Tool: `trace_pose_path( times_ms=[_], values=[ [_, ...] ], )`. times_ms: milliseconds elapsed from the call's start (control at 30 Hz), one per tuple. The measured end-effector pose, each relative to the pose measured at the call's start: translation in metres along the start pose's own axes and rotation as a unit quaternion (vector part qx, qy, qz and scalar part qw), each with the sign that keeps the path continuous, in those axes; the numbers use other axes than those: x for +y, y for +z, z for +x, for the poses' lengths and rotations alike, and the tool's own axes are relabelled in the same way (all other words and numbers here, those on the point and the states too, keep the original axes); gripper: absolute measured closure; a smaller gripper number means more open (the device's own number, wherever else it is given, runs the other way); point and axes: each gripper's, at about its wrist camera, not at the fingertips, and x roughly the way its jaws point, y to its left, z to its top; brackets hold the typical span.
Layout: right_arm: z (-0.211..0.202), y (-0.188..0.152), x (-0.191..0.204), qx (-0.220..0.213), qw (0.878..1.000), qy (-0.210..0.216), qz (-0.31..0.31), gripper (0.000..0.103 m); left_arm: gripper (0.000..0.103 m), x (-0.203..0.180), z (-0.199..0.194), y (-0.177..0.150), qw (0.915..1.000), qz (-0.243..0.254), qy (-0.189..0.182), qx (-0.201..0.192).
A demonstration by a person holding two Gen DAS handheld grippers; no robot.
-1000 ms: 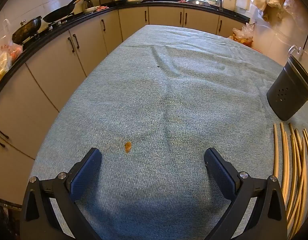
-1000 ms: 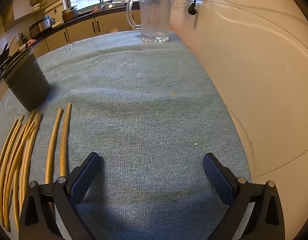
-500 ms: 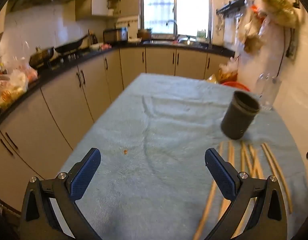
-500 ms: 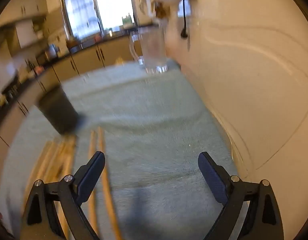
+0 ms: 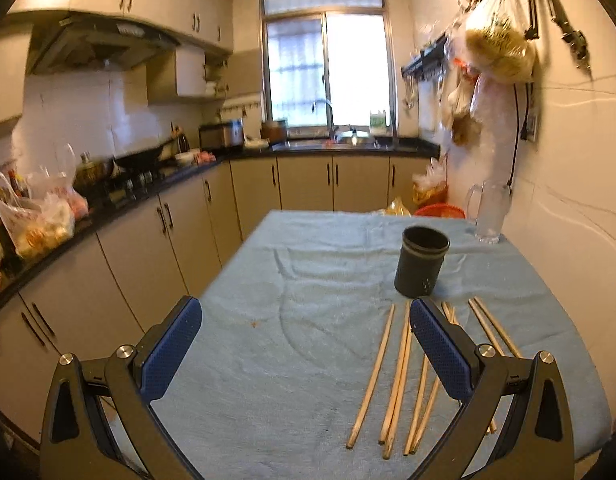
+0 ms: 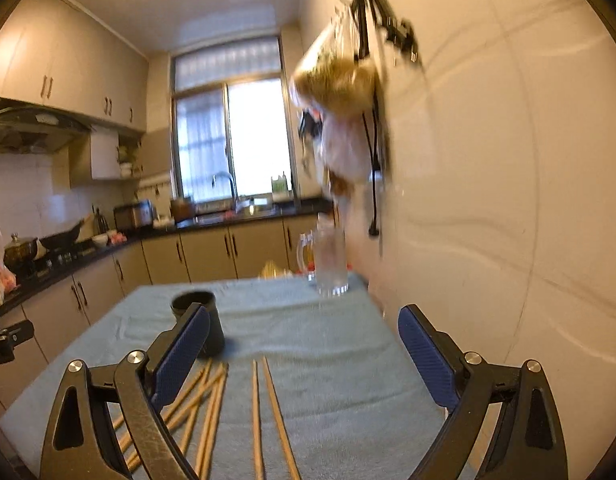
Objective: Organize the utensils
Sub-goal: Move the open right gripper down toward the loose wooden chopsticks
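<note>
Bamboo chopsticks (image 5: 396, 372) lie loose near the tabletop's (image 5: 268, 380) near edge, just before the dark holder (image 5: 421, 267), and with both the left hand-held gripper (image 5: 306, 354) and right hand-held gripper (image 6: 304, 358) wide and empty, a careless pinch could roll one off.

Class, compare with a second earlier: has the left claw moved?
Yes. The left claw has lifted and tilted up: the dark holder and table now sit lower and look smaller.
</note>
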Motion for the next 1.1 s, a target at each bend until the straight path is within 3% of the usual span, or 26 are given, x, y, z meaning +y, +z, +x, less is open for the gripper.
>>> trace_pose_path(
  times_ms=[200,300,500,800,1100],
  values=[
    [-0.019,0.013,-0.018,-0.041,0.999,-0.016,0.018,0.000,0.000,0.006,-0.029,0.002,0.9994,-0.005,0.004,-0.035],
    [-0.019,0.023,-0.026,-0.040,0.999,-0.017,0.026,0.000,0.000,0.007,-0.034,-0.001,0.9992,-0.001,0.011,-0.039],
    [-0.007,0.017,-0.027,0.006,1.000,0.002,0.019,0.000,0.000,0.007,-0.033,-0.011,0.9995,0.007,0.013,-0.027],
    [0.010,0.008,-0.026,0.024,1.000,0.005,-0.010,0.000,0.000,0.003,-0.011,-0.023,0.9995,0.025,0.007,0.016],
    [0.053,-0.016,-0.030,0.108,0.994,0.030,-0.001,0.000,0.000,-0.001,0.025,-0.036,0.9971,0.030,-0.001,0.070]
  ],
)
